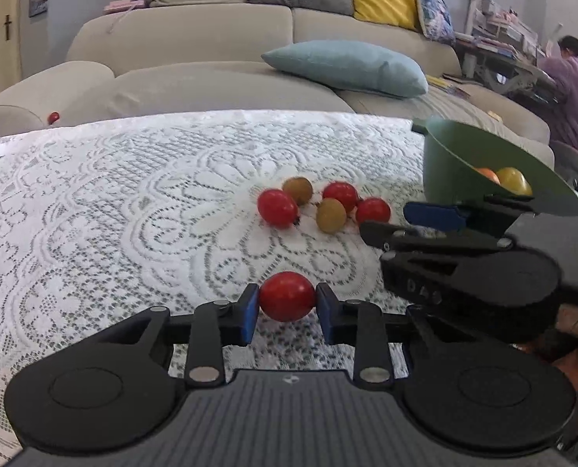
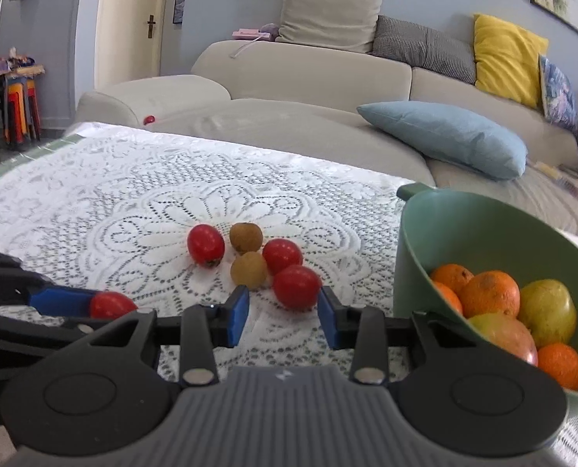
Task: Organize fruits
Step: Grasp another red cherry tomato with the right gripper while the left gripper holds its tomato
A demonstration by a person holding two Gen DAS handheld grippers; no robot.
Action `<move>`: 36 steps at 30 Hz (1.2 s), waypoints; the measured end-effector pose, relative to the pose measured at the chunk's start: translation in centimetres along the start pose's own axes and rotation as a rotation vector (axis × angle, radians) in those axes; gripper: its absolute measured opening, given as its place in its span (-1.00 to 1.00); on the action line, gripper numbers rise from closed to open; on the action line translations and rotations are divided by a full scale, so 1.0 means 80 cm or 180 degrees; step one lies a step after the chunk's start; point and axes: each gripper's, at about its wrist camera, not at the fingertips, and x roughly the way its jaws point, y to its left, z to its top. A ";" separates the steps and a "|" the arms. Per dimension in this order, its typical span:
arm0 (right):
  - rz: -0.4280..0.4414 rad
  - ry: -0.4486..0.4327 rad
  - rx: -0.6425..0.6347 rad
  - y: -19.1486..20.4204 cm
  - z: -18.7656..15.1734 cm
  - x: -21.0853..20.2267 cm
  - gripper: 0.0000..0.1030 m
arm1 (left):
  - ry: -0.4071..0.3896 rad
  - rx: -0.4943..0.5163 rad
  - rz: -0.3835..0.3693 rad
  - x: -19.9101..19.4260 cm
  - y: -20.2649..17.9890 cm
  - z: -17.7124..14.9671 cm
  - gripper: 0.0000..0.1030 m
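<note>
Left gripper (image 1: 287, 303) jaws clamp a red cherry tomato (image 1: 287, 301); right gripper (image 2: 283, 311) jaws stand apart, empty, near another tomato (image 2: 296, 286). Green bowl (image 2: 425, 233) rim cuts off its oranges (image 2: 489, 294).

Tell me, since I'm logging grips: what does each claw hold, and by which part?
The left claw grips a red tomato by its two opposite sides. The right claw holds nothing; its pads sit apart around another tomato.
</note>
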 end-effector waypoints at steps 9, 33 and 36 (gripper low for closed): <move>-0.0336 0.0011 -0.0327 0.019 0.002 0.020 -0.33 | -0.0011 -0.0120 0.0090 0.004 0.008 0.006 -0.32; -0.0141 0.0079 -0.0299 0.019 0.001 0.010 -0.46 | 0.0019 -0.0196 0.0139 0.001 0.011 0.005 -0.32; -0.0070 0.0068 -0.0296 0.018 -0.001 -0.005 -0.46 | 0.0014 -0.0223 0.0141 -0.001 0.012 0.005 -0.32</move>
